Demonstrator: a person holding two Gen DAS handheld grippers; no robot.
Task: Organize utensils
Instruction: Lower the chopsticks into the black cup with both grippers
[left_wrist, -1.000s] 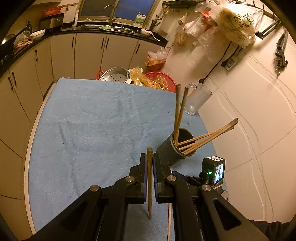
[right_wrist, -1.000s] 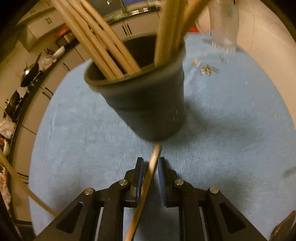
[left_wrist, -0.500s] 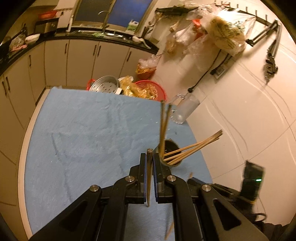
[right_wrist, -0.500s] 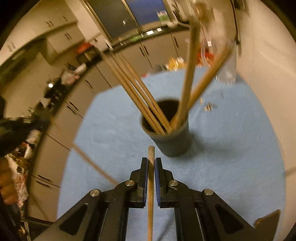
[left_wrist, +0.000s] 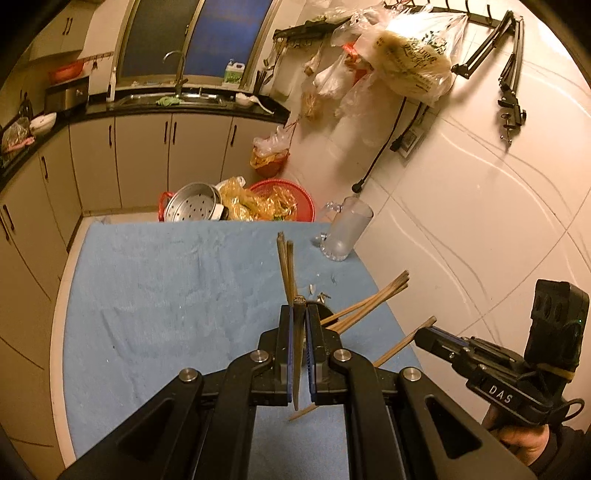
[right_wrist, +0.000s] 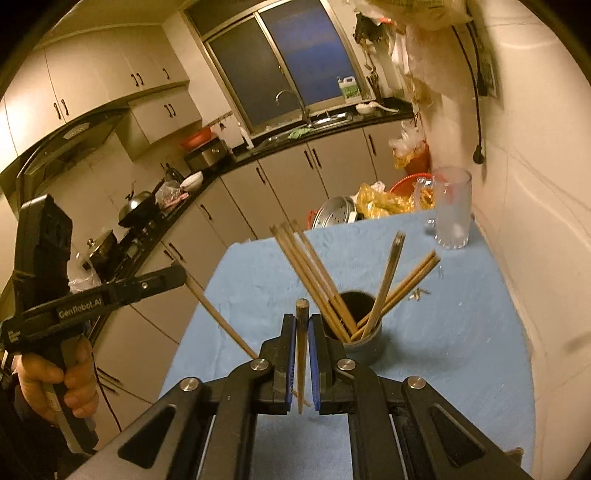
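Fingers of both grippers, left gripper (left_wrist: 300, 354) and right gripper (right_wrist: 302, 360), each pinch one chopstick (right_wrist: 301, 332) upright above the table (right_wrist: 461, 332). Lower each tip-first into the dark cup (right_wrist: 364, 334) near the table's right edge, avoiding the chopsticks already fanned out inside.

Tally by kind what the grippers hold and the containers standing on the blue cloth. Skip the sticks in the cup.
Gripped chopsticks: 2, one in the left gripper, one in the right gripper
Dark cup: 1
Glass mug: 1
Total: 4
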